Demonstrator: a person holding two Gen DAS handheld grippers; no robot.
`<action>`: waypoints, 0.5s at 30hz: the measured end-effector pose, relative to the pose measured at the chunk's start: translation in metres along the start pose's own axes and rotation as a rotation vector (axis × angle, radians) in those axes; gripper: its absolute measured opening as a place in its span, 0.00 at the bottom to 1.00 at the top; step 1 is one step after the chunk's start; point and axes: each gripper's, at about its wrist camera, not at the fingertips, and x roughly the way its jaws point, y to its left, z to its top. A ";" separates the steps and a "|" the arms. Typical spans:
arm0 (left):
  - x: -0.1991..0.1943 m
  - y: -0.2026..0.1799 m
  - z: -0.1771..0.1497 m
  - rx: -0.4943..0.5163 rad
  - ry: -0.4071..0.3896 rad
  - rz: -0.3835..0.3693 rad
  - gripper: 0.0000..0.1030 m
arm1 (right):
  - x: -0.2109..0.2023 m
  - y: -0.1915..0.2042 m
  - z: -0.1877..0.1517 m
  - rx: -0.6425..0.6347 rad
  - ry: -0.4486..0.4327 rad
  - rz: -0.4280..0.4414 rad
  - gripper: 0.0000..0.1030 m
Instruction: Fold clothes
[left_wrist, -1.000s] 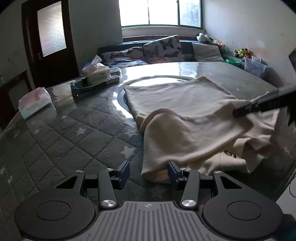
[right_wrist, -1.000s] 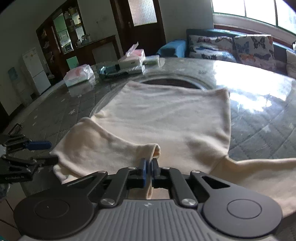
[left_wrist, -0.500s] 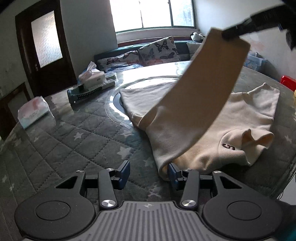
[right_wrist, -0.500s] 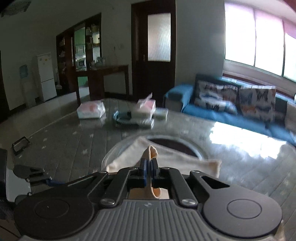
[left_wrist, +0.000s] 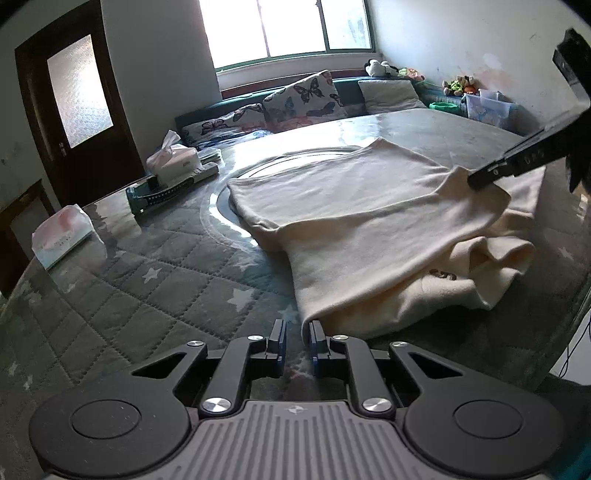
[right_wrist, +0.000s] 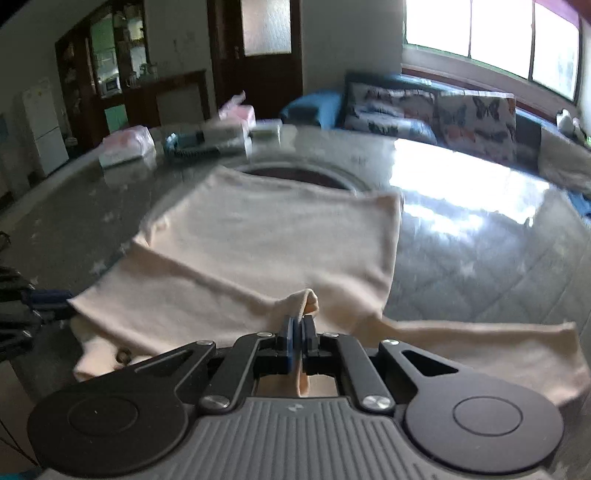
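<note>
A cream shirt (left_wrist: 362, 218) lies on the round table, one side folded over the body, with a sleeve (left_wrist: 495, 266) bunched at the near right. My left gripper (left_wrist: 297, 341) is narrowly open and empty, its right finger at the shirt's near corner. My right gripper (right_wrist: 299, 332) is shut on a pinched fold of the shirt (right_wrist: 258, 243); in the left wrist view it (left_wrist: 480, 181) comes in from the right and holds the cloth low over the shirt body. The right wrist view is blurred.
The table (left_wrist: 155, 280) has a grey quilted cover with stars under glass and a turntable ring (left_wrist: 236, 173). Tissue packs (left_wrist: 62, 236) (left_wrist: 173, 162) and a dark tool (left_wrist: 166, 188) sit at the far left. A sofa with cushions (left_wrist: 306, 92) stands behind.
My right gripper lifted the folded flap high, then brought it back down over the shirt body. My left gripper's jaws narrowed from wide open to a small gap beside the near corner.
</note>
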 end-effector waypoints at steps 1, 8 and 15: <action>0.000 0.001 0.000 0.002 0.006 -0.005 0.14 | 0.002 -0.001 -0.003 0.006 0.005 0.002 0.04; -0.010 0.028 0.014 -0.050 0.022 -0.035 0.17 | 0.005 -0.007 -0.009 0.033 0.015 0.044 0.09; 0.014 0.025 0.048 -0.058 -0.032 -0.043 0.36 | 0.010 -0.009 -0.008 0.055 0.014 0.061 0.09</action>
